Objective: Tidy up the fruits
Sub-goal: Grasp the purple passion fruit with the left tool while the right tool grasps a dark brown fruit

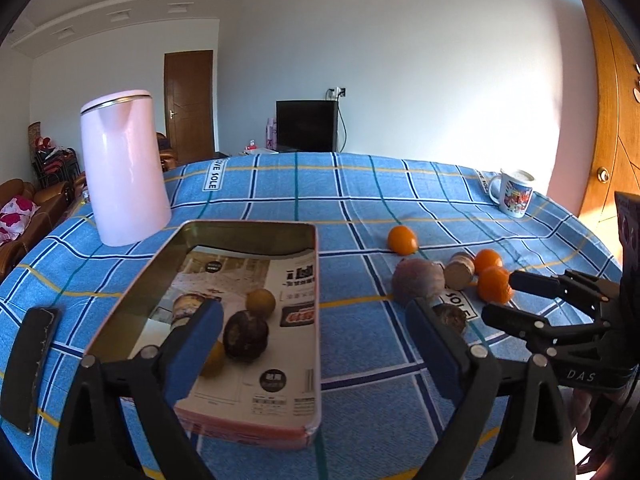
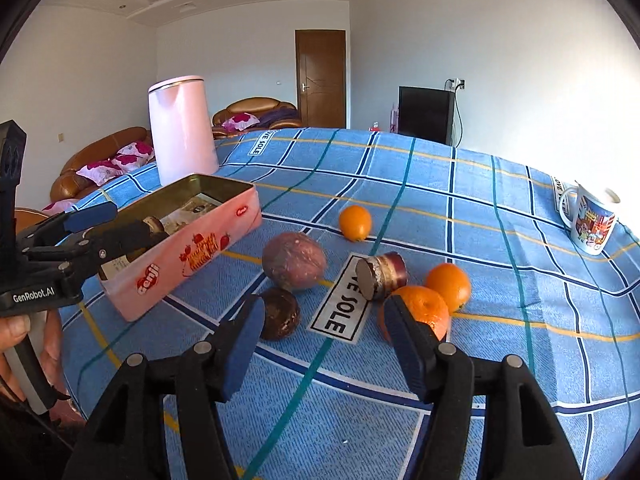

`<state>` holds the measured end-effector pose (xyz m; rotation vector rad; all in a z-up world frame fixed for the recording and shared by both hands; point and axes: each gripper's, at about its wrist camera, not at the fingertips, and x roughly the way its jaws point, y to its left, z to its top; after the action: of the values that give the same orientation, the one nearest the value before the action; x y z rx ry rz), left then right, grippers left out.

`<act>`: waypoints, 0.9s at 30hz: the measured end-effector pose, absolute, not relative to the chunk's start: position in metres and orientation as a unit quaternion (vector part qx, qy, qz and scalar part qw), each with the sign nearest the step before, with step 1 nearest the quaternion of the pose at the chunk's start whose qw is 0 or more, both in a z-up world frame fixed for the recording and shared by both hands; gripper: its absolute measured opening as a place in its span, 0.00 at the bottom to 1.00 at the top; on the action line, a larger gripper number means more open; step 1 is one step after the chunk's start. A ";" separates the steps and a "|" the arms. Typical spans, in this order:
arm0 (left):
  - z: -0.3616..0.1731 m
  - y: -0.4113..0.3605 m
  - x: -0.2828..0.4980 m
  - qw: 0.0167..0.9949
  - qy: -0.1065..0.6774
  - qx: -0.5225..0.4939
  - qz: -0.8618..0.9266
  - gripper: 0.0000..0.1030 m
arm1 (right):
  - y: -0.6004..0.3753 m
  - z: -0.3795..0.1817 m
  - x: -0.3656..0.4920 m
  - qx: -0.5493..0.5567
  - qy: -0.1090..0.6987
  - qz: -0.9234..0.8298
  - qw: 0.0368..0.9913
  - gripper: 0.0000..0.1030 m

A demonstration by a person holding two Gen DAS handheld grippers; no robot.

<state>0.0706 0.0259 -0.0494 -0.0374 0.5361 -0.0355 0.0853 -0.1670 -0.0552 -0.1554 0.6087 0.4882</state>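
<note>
On the blue checked tablecloth, loose round oranges (image 2: 416,312) lie beside the pink rectangular tin (image 2: 192,248), both grippers' fingers (image 2: 408,336) wide open and empty, so a glancing close could roll fruit off the table (image 2: 520,280).
</note>
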 end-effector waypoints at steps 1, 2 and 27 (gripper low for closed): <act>-0.050 0.022 0.071 0.963 0.267 -0.014 -0.020 0.92 | -0.165 -0.056 0.087 -0.077 0.300 0.241 0.920 0.62; -0.051 0.020 0.072 0.963 0.269 -0.010 -0.020 0.92 | -0.163 -0.057 0.088 -0.076 0.303 0.248 0.917 0.62; -0.041 -0.026 0.117 0.954 0.294 0.020 -0.049 0.92 | -0.169 -0.047 0.110 -0.074 0.302 0.196 0.930 0.37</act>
<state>0.1167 -0.0257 -0.0410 0.0409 0.5981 -0.1004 0.1096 -0.1690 -0.0468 -0.1524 0.6177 0.4004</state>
